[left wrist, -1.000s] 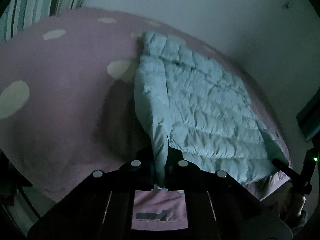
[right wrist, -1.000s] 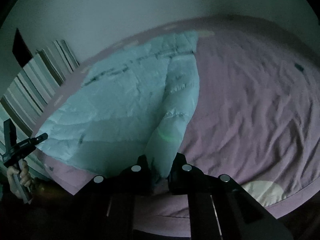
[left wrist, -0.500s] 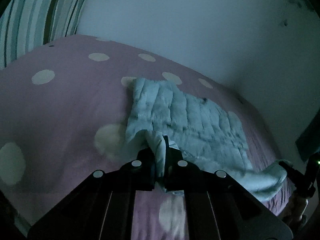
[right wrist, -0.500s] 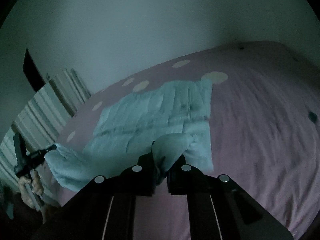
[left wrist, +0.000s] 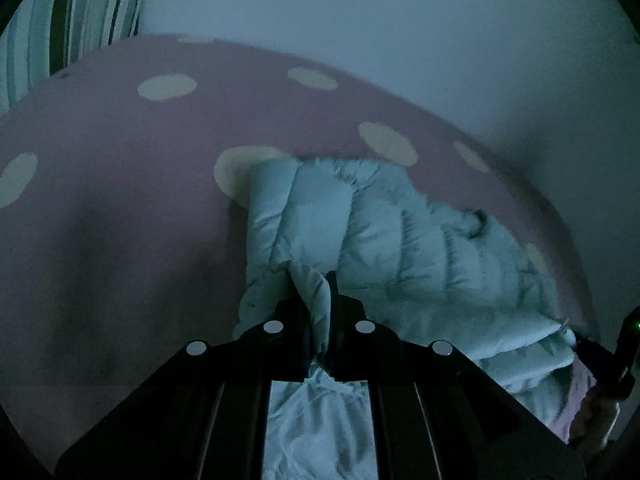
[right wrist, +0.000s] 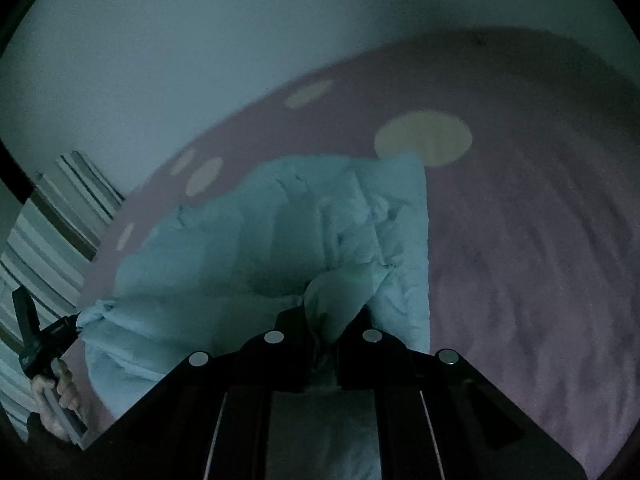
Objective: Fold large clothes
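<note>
Left wrist view: my left gripper (left wrist: 320, 300) pinches a fold of the pale quilted jacket (left wrist: 400, 248), which lies doubled on the pink spotted bedspread (left wrist: 120, 208); bare cover spreads toward nine o'clock.

Right wrist view: my right gripper (right wrist: 324, 320) pinches the jacket's (right wrist: 248, 240) other corner; open bedspread (right wrist: 520, 260) runs toward three o'clock.

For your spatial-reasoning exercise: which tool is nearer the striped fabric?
Left. The left tool grips the jacket edge on the striped fabric side; the right tool holds the far edge.
</note>
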